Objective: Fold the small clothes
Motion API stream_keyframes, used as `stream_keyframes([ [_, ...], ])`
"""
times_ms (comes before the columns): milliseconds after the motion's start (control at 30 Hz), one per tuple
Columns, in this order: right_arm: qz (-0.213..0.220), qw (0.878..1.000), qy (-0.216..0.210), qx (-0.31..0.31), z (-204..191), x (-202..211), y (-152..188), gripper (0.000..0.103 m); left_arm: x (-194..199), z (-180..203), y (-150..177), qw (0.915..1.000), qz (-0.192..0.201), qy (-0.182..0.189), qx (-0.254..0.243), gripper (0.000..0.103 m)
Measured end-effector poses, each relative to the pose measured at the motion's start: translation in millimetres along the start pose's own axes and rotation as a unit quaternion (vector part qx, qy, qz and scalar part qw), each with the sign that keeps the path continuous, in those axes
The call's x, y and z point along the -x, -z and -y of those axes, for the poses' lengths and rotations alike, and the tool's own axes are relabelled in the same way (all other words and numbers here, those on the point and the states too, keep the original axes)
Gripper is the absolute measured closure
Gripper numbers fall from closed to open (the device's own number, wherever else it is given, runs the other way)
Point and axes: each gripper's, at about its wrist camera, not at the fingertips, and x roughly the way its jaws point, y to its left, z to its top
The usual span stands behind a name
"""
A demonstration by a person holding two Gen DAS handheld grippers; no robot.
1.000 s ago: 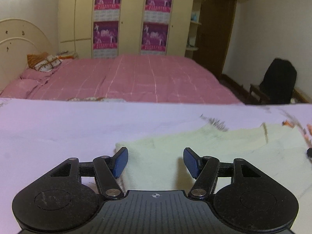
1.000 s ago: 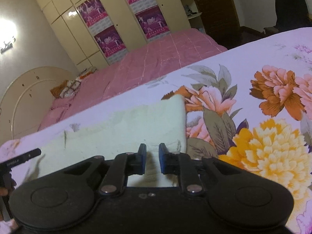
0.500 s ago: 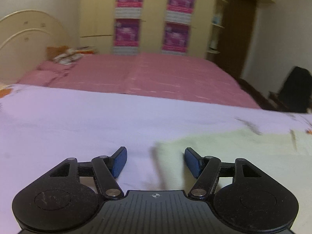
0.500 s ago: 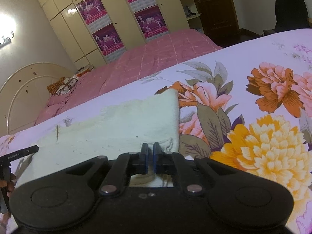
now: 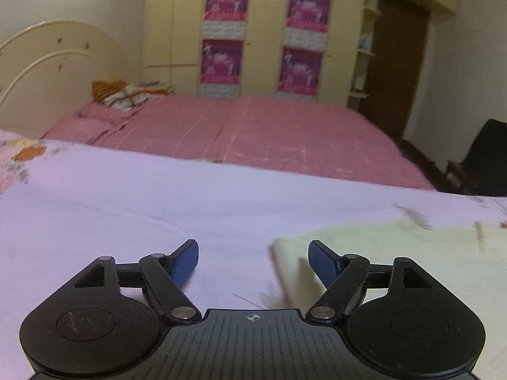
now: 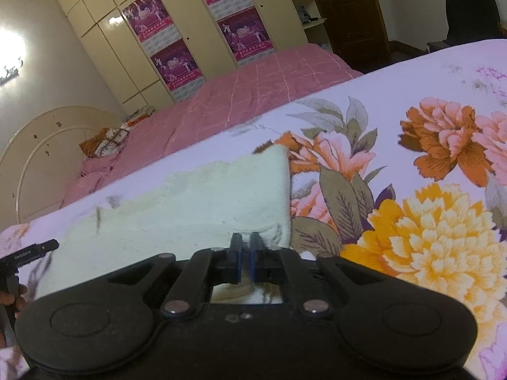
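A pale yellow knitted garment (image 6: 202, 209) lies flat on the flowered sheet (image 6: 412, 221). My right gripper (image 6: 244, 247) is shut on the garment's near edge, close to its right corner. In the left wrist view the garment (image 5: 396, 253) lies at the right. My left gripper (image 5: 253, 259) is open and empty, low over the sheet (image 5: 126, 215). The garment's left edge runs between its fingers, and its right fingertip (image 5: 320, 256) is over the cloth. The left gripper's tip also shows at the left edge of the right wrist view (image 6: 28, 253).
A pink bed (image 5: 253, 133) with pillows (image 5: 120, 98) stands beyond the sheet's far edge. Cream wardrobes with posters (image 5: 263, 38) line the back wall. A dark chair (image 5: 484, 155) stands at the right by a brown door (image 5: 399, 72).
My right gripper has closed on the garment's near edge. My left gripper has shifted left, from over the garment to its left edge, staying open.
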Motion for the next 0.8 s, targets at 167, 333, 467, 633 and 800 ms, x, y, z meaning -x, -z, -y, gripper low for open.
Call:
stream_keyframes([
  [167,0.014,1.0,0.008,0.023,-10,8,4,0.091,3,27,0,0.9974,0.001,0.063,-0.036,0.027],
  [333,0.007,1.0,0.008,0.013,-6,8,7,0.092,-11,2,-1,0.9985,-0.015,0.044,0.029,0.027],
  [467,0.003,1.0,-0.001,0.011,-3,8,9,0.092,-33,-27,0,0.9877,-0.044,0.101,0.111,0.039],
  [633,0.005,1.0,-0.007,-0.006,1,7,10,0.092,-65,-55,6,0.9582,-0.074,0.174,0.214,0.092],
  [800,0.001,1.0,0.003,0.004,-1,2,8,0.102,-55,-54,16,0.9565,-0.042,0.19,0.217,0.095],
])
